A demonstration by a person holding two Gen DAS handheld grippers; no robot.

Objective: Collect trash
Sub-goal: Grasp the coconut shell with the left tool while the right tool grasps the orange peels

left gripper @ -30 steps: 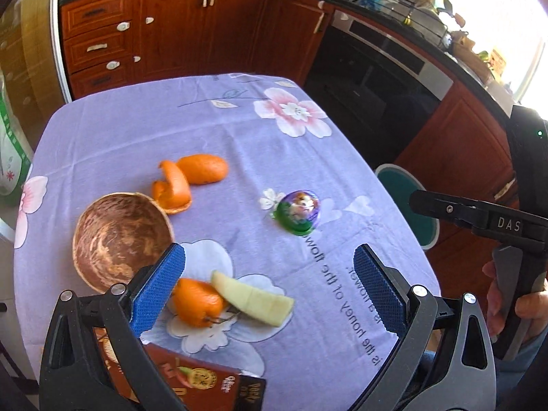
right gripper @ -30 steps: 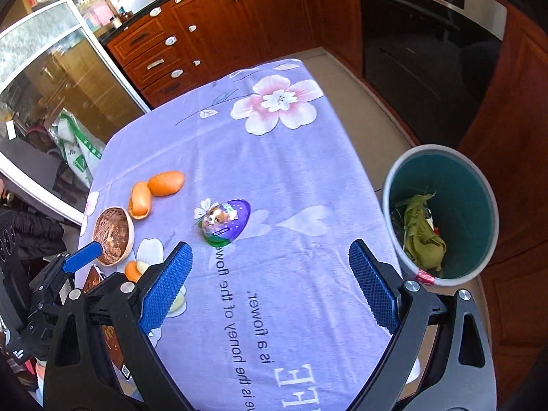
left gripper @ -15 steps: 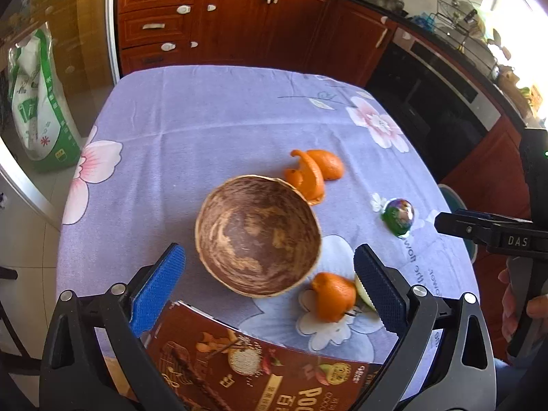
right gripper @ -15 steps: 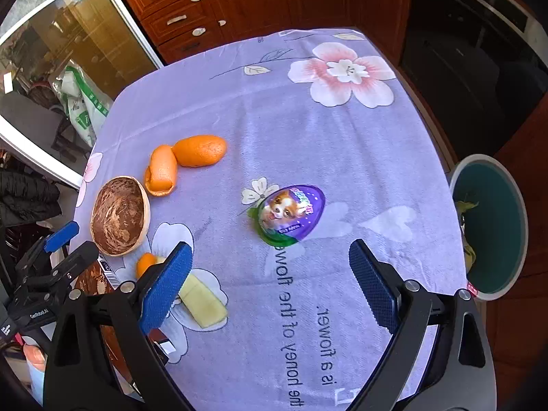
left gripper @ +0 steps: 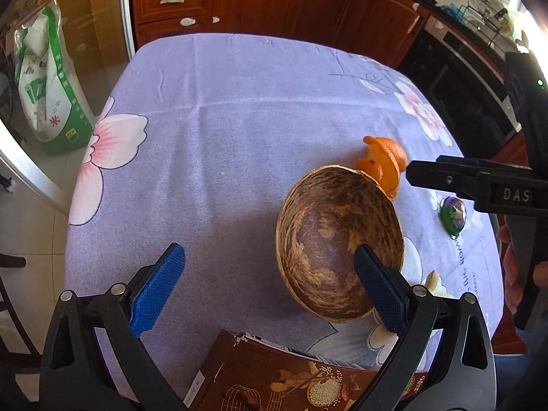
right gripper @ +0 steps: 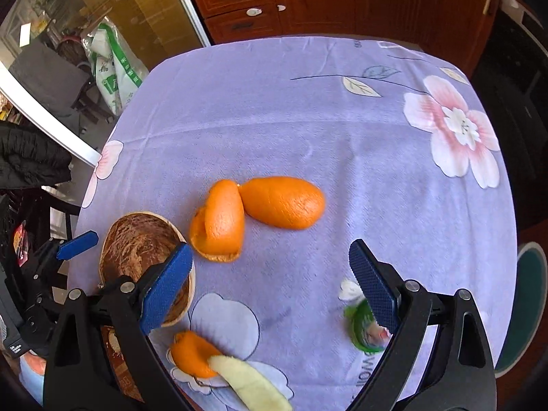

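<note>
While nothing is held, both tools hover over the lilac flowered tablecloth (right gripper: 308, 109), wide apart at the jaws. Left gripper (left gripper: 270, 284): spread, empty, right pad overlapping the near wall of the coconut-shell bowl (left gripper: 339, 239) in view; contact cannot be told. Right gripper (right gripper: 270, 287): spread, empty, aimed past the bowl's right side.

Landmark taken: coconut-shell bowl. Trash noted around it:
- Two orange peel pieces (right gripper: 253, 212), touching each other, just beyond and right of bowl, one nearly at its rim.
- Smaller orange peel scrap (right gripper: 191, 352) with a pale fruit slice (right gripper: 250, 387) lapped against it, on the near right of bowl.
- Foil egg wrapper (left gripper: 452, 215), purple and green, well right of bowl, partly masked by right pad in the right wrist view.
- Brown printed carton (left gripper: 274, 380), nearside of bowl, at table edge.
- Green bin (right gripper: 524, 308), off the table, far right of bowl; only a rim portion visible.

Step judged: approach and selection, no item yet collected in hand. Next move judged to call for: lowering right gripper astride the paired peels, closing on one curled edge, then carrying across to bin. Risk: thin peel slipping flat on cloth.
</note>
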